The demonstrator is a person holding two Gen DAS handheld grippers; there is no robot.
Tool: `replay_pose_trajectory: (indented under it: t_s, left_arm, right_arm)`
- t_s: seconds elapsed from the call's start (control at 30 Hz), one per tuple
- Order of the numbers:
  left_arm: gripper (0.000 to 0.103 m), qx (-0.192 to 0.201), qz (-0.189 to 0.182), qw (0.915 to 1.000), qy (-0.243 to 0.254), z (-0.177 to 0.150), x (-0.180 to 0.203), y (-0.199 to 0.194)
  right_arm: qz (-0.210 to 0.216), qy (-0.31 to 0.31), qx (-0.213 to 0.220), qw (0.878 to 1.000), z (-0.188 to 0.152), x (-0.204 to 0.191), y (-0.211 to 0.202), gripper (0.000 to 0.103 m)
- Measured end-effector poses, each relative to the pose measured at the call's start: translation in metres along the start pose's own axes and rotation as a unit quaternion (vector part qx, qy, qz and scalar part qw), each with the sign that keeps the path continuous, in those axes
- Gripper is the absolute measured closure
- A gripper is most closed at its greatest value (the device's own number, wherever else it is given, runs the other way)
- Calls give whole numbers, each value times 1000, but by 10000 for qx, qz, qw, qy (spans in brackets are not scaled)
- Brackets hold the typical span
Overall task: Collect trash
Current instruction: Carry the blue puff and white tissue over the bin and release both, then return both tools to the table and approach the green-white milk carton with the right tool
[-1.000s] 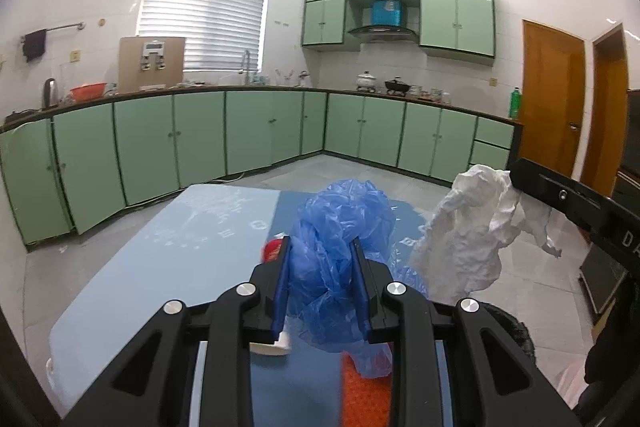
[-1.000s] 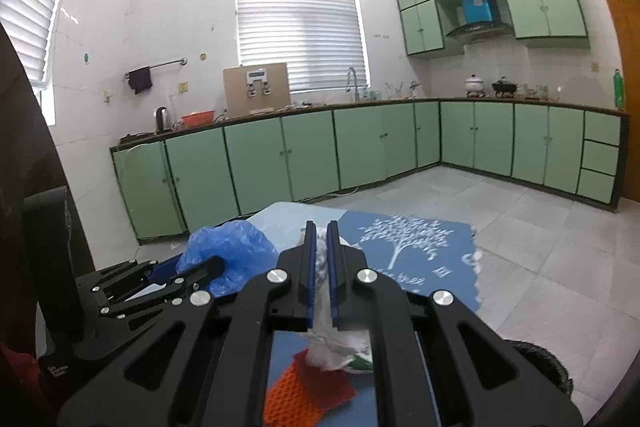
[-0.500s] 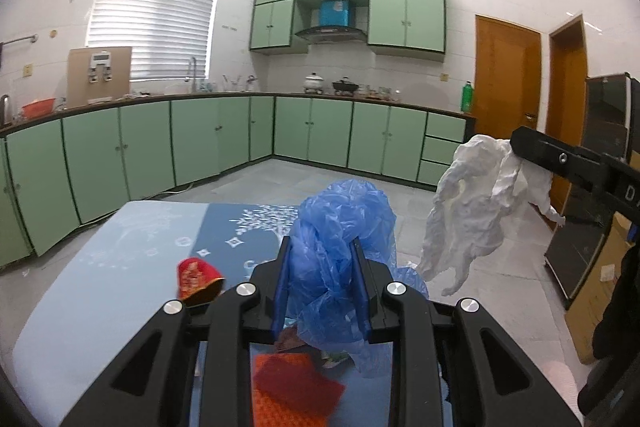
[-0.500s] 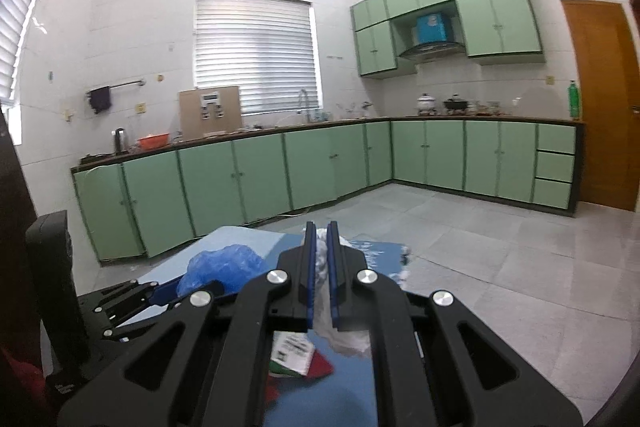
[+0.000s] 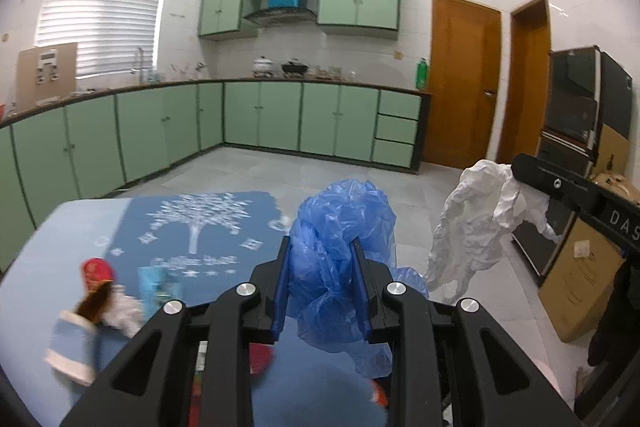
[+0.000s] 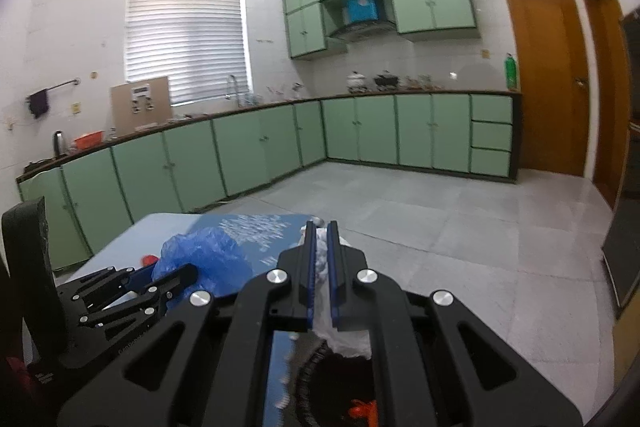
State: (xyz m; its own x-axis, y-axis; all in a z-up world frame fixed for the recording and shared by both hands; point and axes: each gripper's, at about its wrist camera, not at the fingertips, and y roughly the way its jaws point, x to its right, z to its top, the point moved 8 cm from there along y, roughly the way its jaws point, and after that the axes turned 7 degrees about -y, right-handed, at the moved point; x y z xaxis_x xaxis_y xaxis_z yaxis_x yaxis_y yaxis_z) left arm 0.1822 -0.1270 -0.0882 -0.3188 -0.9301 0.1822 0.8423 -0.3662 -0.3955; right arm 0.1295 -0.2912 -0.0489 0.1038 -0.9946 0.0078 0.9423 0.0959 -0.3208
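Observation:
My left gripper [image 5: 320, 247] is shut on a crumpled blue plastic bag [image 5: 344, 223] and holds it above the blue table [image 5: 80, 223]. The bag also shows in the right wrist view [image 6: 208, 255]. My right gripper [image 6: 321, 231] is shut on a crumpled white paper [image 6: 320, 263]; in the left wrist view the paper [image 5: 476, 223] hangs to the right, past the table edge. A black bin [image 6: 344, 379] with orange scraps inside sits directly below the right gripper.
More trash lies on the table at the left: a red-capped piece [image 5: 96, 271], a light blue wrapper [image 5: 158, 283] and a blue and white carton [image 5: 72, 351]. A cardboard box [image 5: 580, 279] and a dark appliance [image 5: 576, 131] stand at the right.
Both grippers have swung to the right with their loads. The white paper now hangs beyond the table edge, and the black bin has come into sight under the right gripper.

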Motion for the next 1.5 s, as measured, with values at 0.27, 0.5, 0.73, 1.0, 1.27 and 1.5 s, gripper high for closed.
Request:
replay_pose_trajectory:
  t_s: [0.27,0.5,0.73,1.0,1.27,1.5]
  left_arm:
    - [76,-411,-303,9986,102,-25,43,55]
    - [76,-668,-422,9968,155,-44,63,91]
    - [75,-993,-394,9942,128,-62,70,122]
    - [68,-1259,-342,9914,74,-76,69,141]
    - [40,-1252,-341,9915,55,-73,62,140]
    - [30,-909,-136,9957,-98,-45,39,113]
  right_arm:
    - [-391,267,-450,9979,-45,51,22,98]
    - [-479,374,-758,9953,-78,73,41,98]
    - [-488,486,-999,9926,-95,88,66,98]
    - [-486,569,-1401,9873,-120,95,90,95]
    - [-660,676,-1396,9857,-122,99,89,61]
    - [-937,539,-1108,9880,-99,89,72,13]
